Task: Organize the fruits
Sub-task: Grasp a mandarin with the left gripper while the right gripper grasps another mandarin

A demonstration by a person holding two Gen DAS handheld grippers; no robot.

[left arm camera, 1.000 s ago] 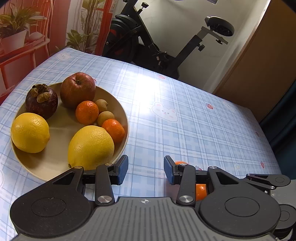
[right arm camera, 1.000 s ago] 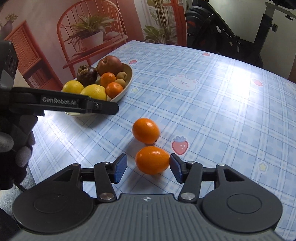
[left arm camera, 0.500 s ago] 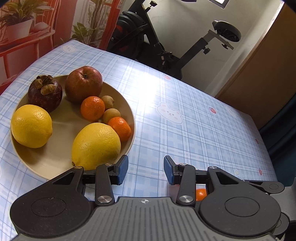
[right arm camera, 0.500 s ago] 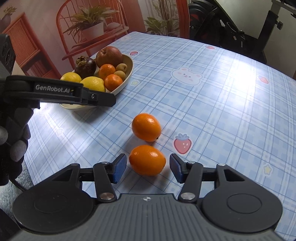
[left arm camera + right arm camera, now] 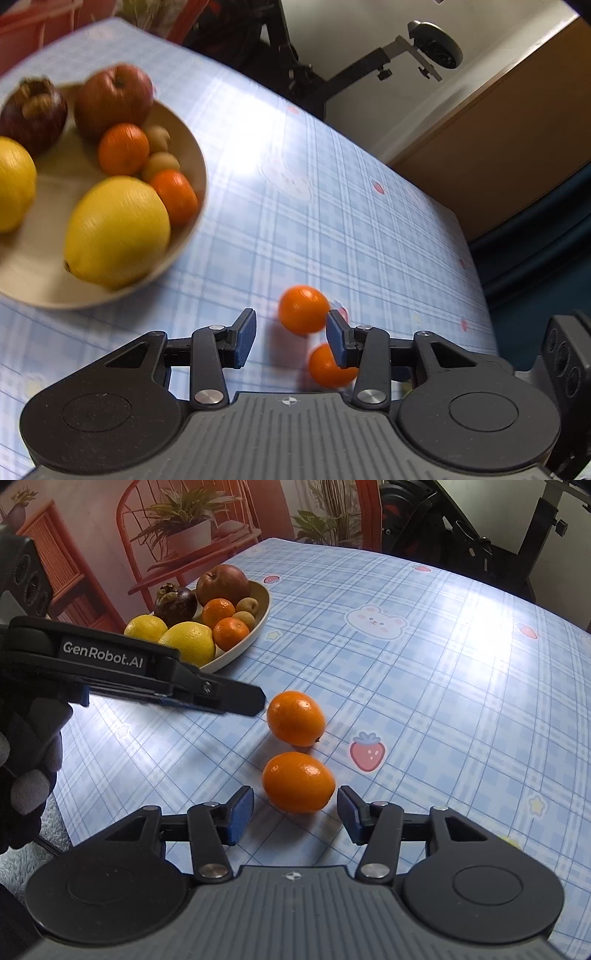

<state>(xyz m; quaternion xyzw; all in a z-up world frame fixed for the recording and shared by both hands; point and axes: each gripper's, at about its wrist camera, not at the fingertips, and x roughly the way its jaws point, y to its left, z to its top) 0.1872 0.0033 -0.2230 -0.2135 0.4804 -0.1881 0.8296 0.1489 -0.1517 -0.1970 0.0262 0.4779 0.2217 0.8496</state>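
Two small oranges lie on the blue checked tablecloth. In the right wrist view the near orange point(image 5: 298, 782) sits just ahead of my open right gripper point(image 5: 294, 814), between its pads but untouched. The far orange point(image 5: 296, 718) lies just beyond it. My left gripper point(image 5: 291, 338) is open and empty, and its tip point(image 5: 236, 698) reaches toward the far orange from the left. The left wrist view shows the far orange point(image 5: 303, 309) just ahead of the right pad, and the near orange point(image 5: 327, 365) partly hidden behind it. The beige fruit bowl point(image 5: 258, 626) holds lemons, an apple, a mangosteen and small oranges.
The bowl point(image 5: 192, 162) stands at the table's left side. An exercise bike point(image 5: 369, 62) stands beyond the far table edge. A red chair and potted plants point(image 5: 184, 528) stand behind the bowl. The near table edge point(image 5: 62, 812) runs at the lower left.
My left gripper has swung right, away from the bowl, and now faces the two loose oranges. My right gripper has edged closer to the near orange. Both stay open.
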